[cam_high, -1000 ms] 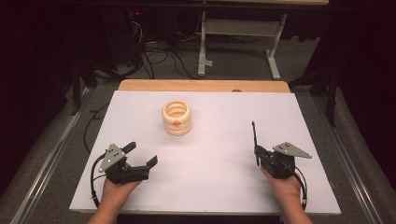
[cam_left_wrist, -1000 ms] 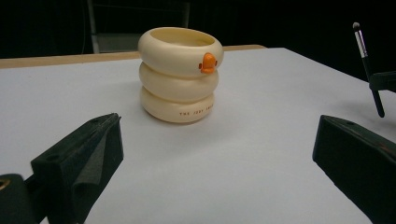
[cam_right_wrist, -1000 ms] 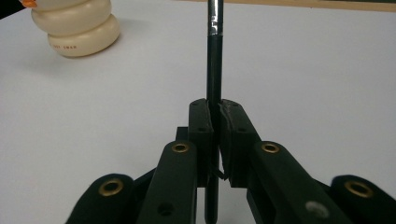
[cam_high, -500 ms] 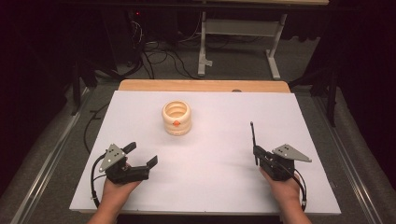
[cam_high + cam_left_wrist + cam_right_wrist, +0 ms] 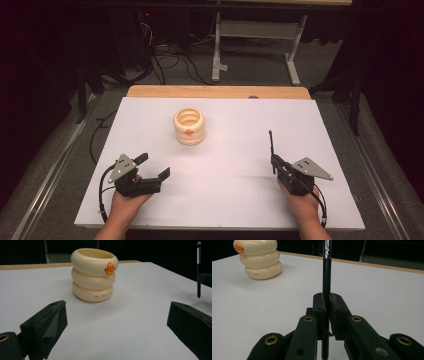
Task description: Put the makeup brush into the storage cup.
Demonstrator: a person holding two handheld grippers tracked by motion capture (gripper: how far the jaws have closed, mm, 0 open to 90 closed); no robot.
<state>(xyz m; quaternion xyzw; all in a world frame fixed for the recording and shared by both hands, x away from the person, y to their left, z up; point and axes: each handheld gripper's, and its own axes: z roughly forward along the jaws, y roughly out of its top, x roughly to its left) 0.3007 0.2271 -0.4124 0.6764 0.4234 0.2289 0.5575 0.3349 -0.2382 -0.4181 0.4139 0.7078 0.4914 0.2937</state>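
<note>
While right claw [image 5: 271, 159] grips the black pen [image 5: 270, 142], left claw [image 5: 152, 166] spread, ringed cup [image 5: 189, 126] well apart

Left gripper [image 5: 152, 167]: jaws wide apart, nothing between them, low over the table [image 5: 225, 150] near its front-left corner, pointing forward and right across the sheet. Left hand [image 5: 127, 202] wraps the body from behind, forearm entering over the table's near edge. Grey plate on top, cable looping off its left side. Right gripper [image 5: 273, 161]: near the table's front-right corner, jaws pinched together on a thin black pen [image 5: 326, 270] standing upright between the pads. Right hand [image 5: 302, 202] grips the body from behind, forearm also coming in over the near edge. Both grippers well apart, one toward each front corner.
</note>
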